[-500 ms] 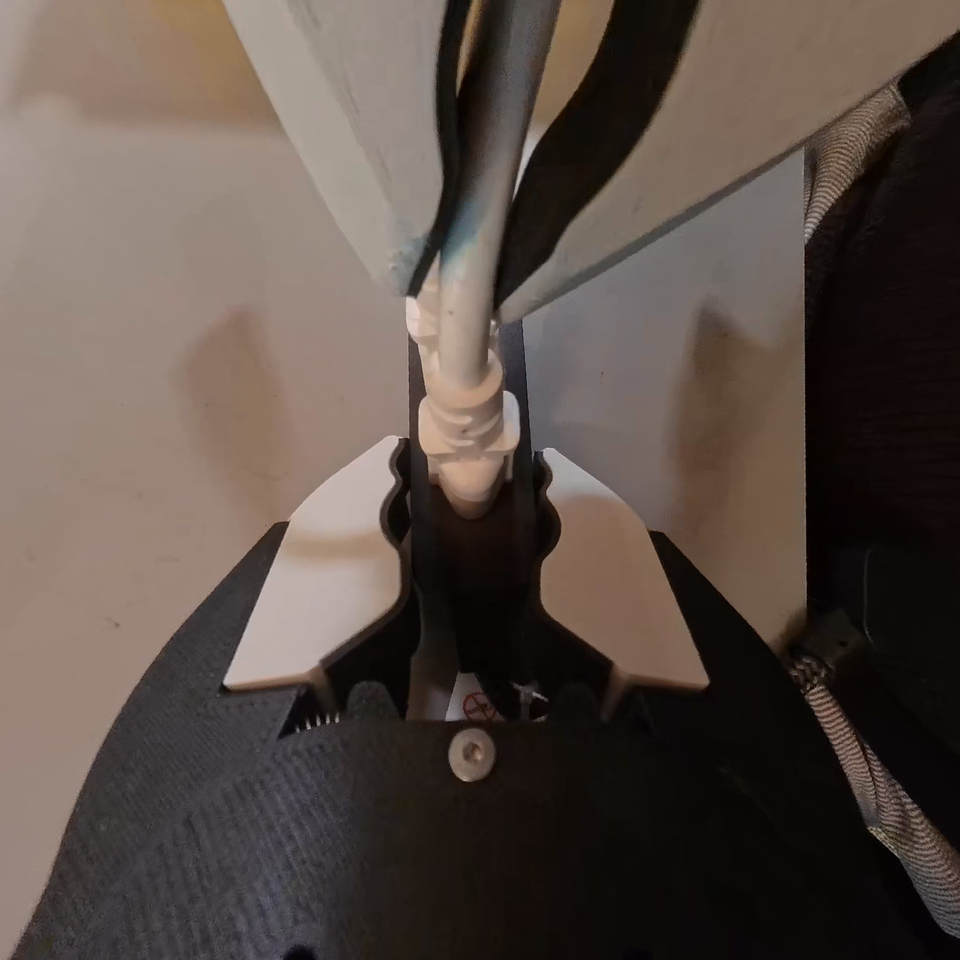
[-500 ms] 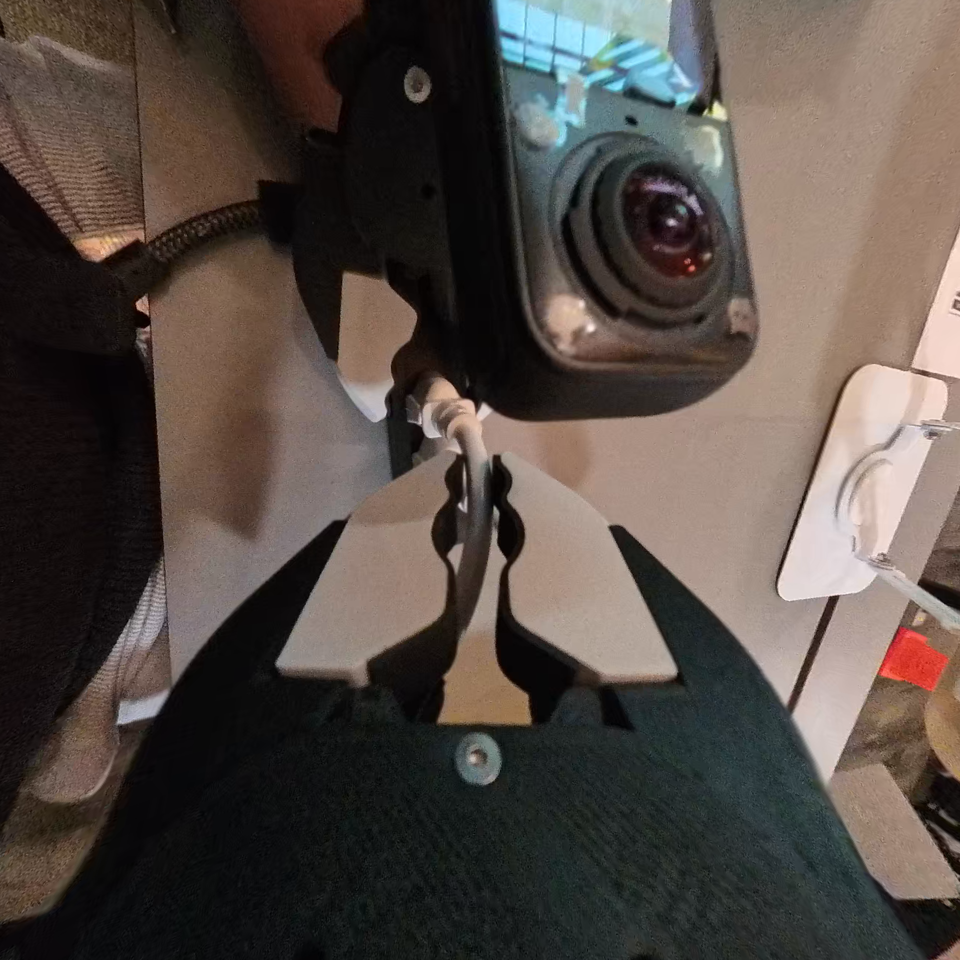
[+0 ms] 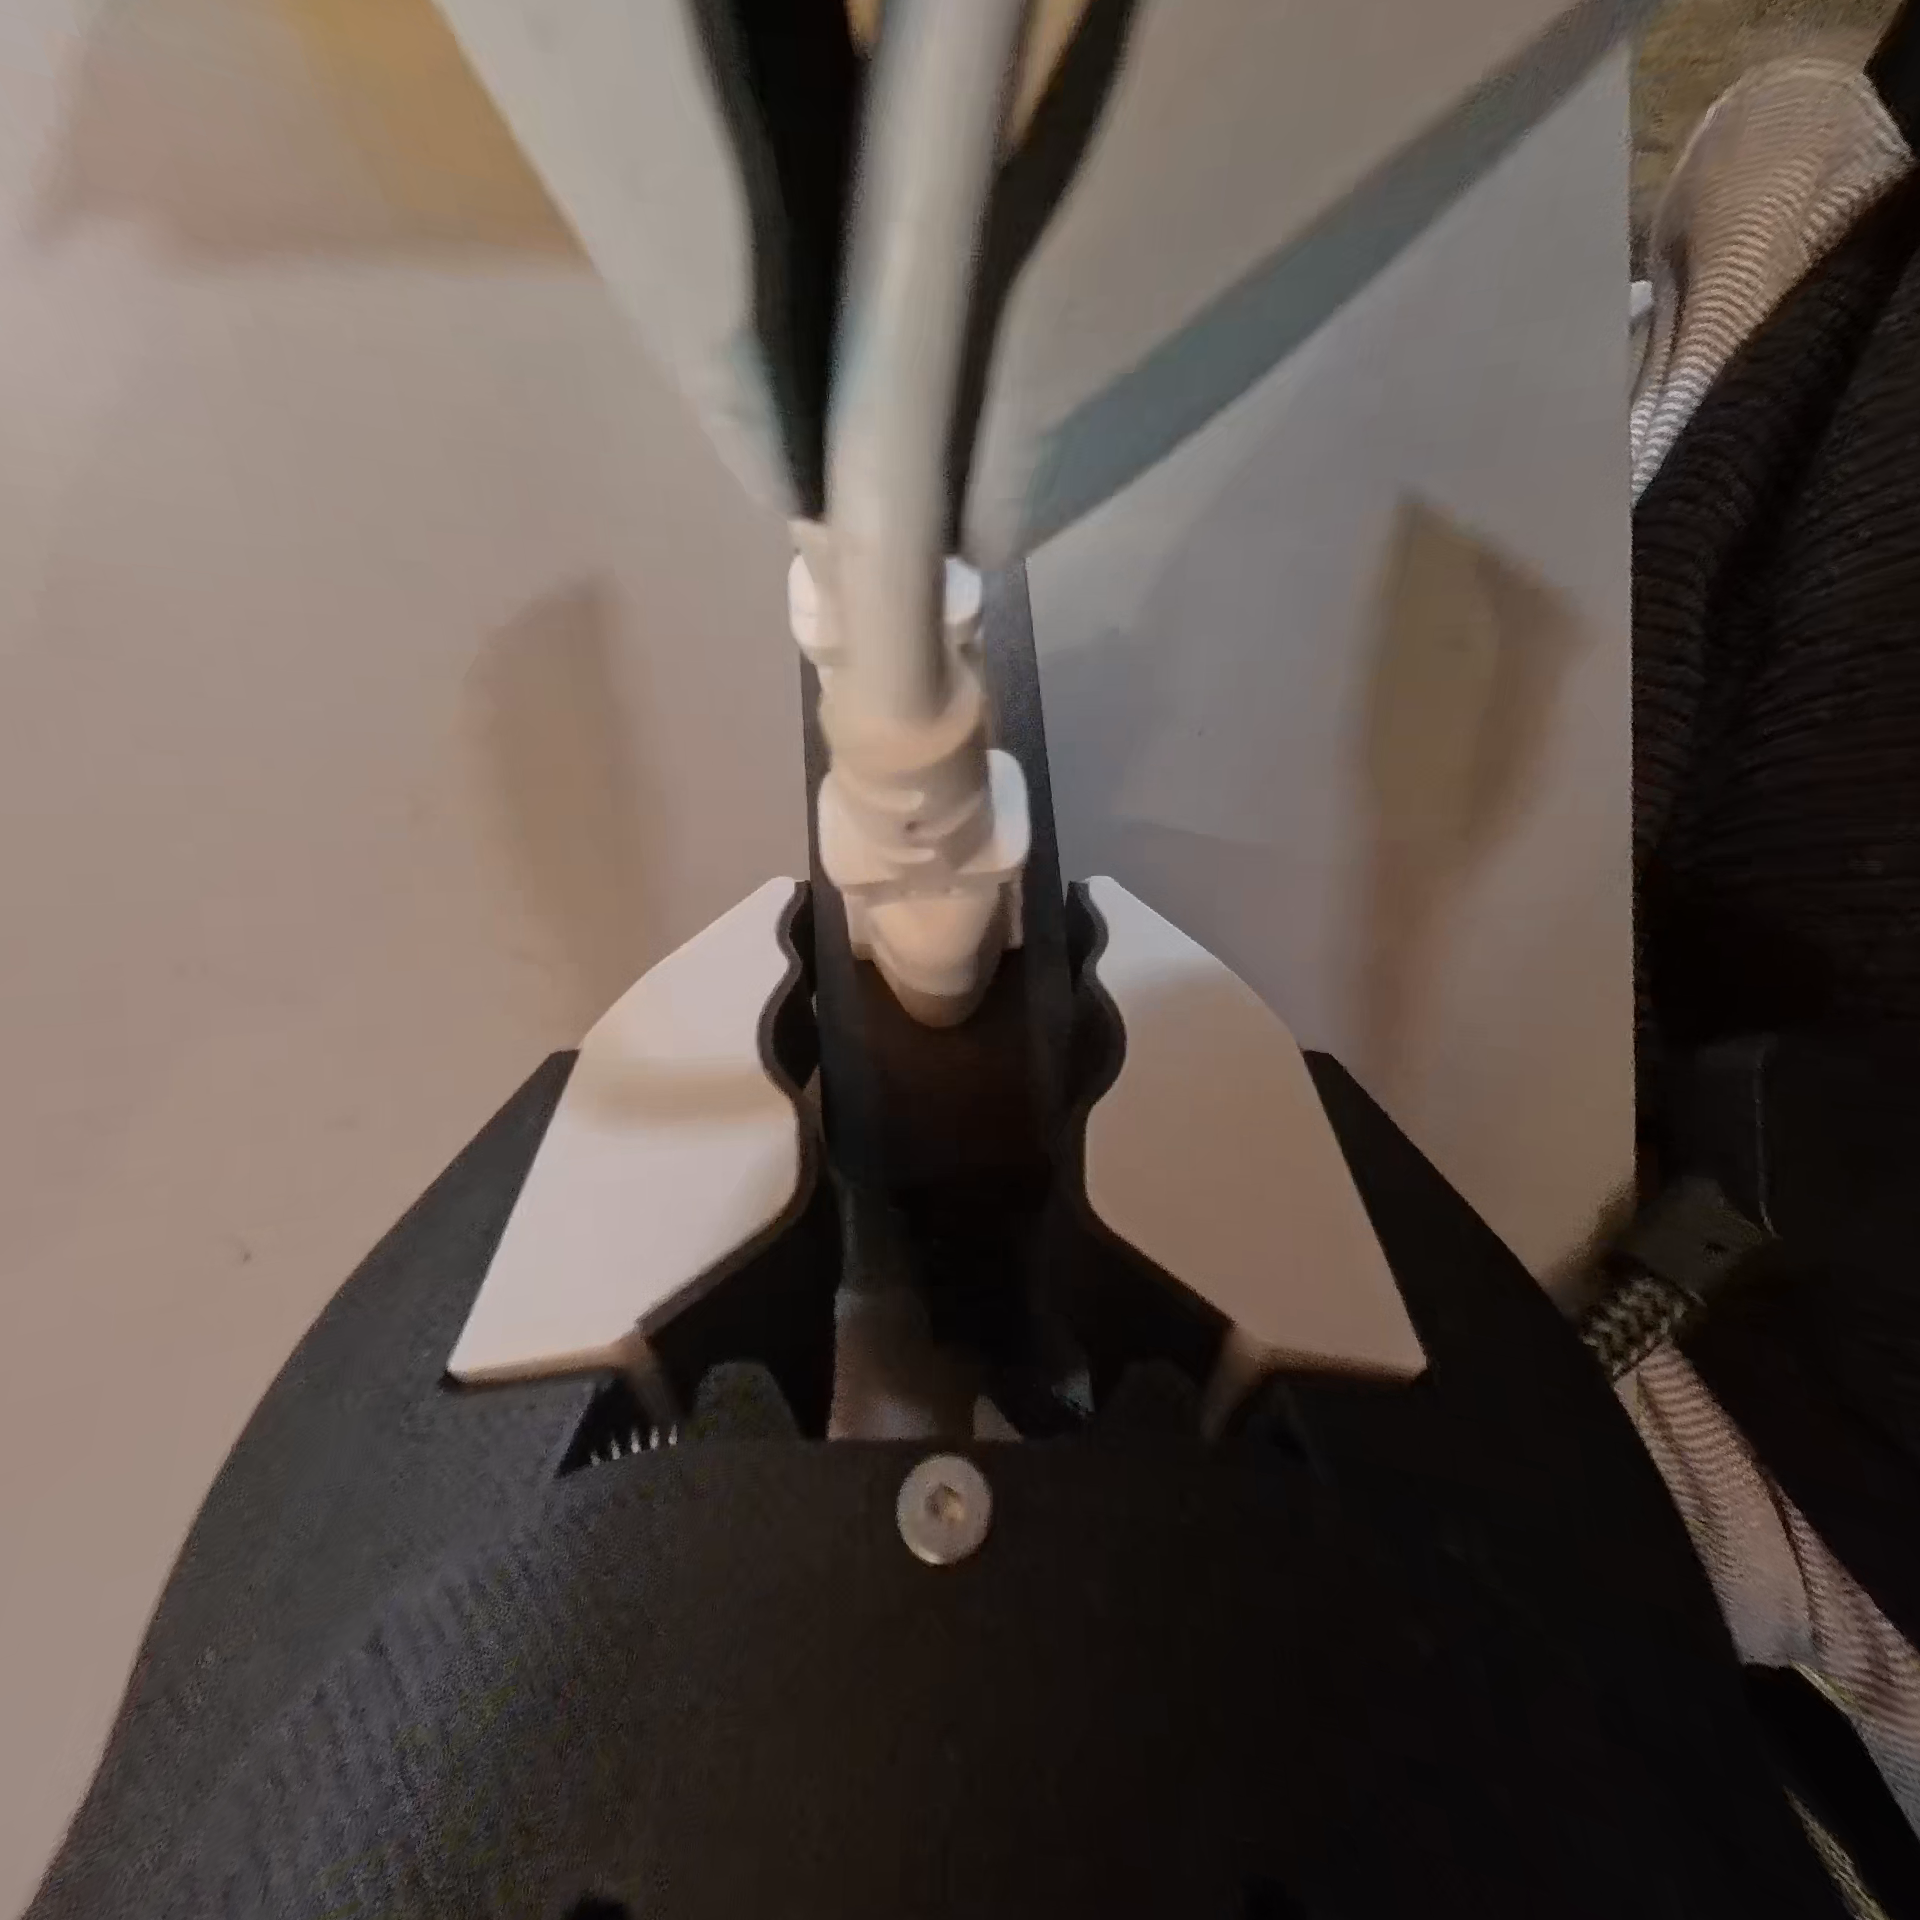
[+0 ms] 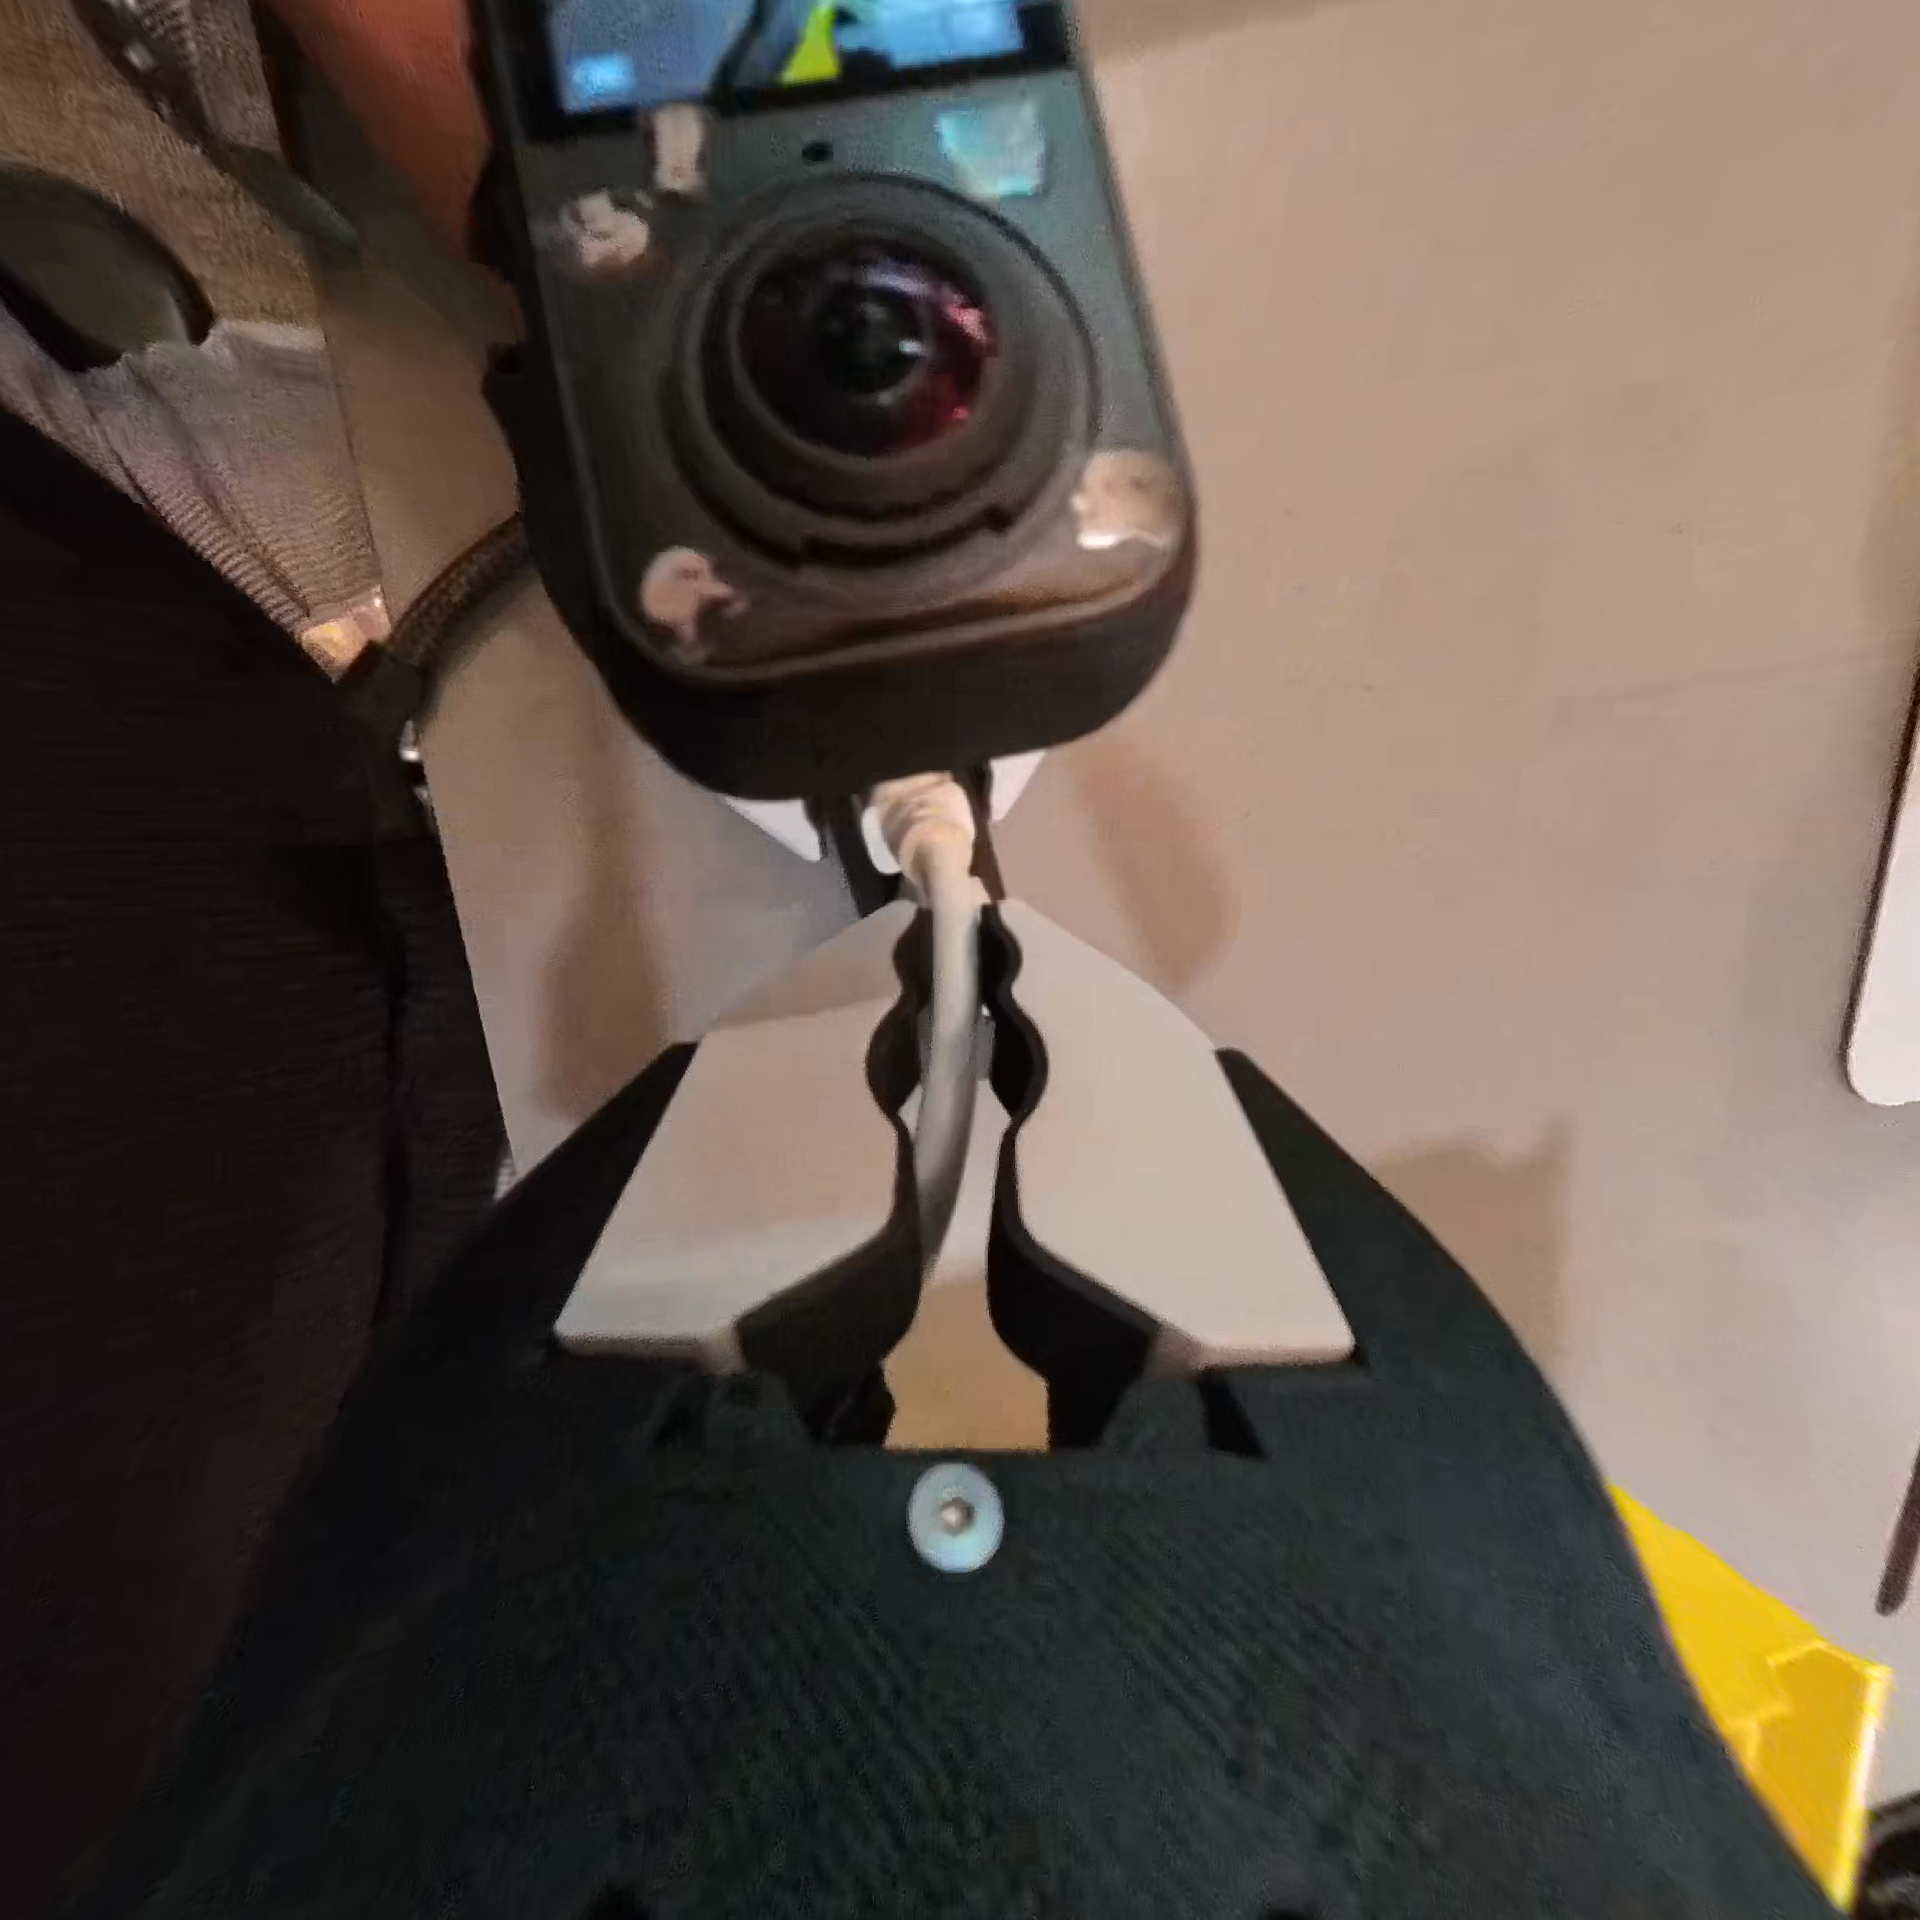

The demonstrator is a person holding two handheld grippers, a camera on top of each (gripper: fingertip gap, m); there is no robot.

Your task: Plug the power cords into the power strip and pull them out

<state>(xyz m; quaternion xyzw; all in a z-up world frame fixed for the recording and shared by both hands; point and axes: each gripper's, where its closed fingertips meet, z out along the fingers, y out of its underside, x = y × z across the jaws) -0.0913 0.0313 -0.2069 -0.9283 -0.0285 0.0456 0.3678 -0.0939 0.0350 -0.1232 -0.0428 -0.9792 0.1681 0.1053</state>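
Left tool (image 3: 940,997): fingers pinch a narrow black bar-shaped body, low centre of the left wrist view; whether this is the power strip cannot be told.
White plug (image 3: 920,831): ribbed collar seated on the black body (image 3: 1039,748), just above the left tool's fingertips.
Power cord (image 4: 948,1049): grey-white, runs up from the plug into the other tool at the top of the left wrist view.
Right tool (image 4: 948,987): pressed together on the power cord, centre of the right wrist view, just below the plug.
Camera (image 4: 862,384): the left tool's own, fills the upper centre of the right wrist view.
Step in hand (judged): separating or seating the plug.
Good practice: hold the black body steady, pull in line with the plug's axis, avoid bending the cord at the collar; a grip on the collar would strain the cord less.
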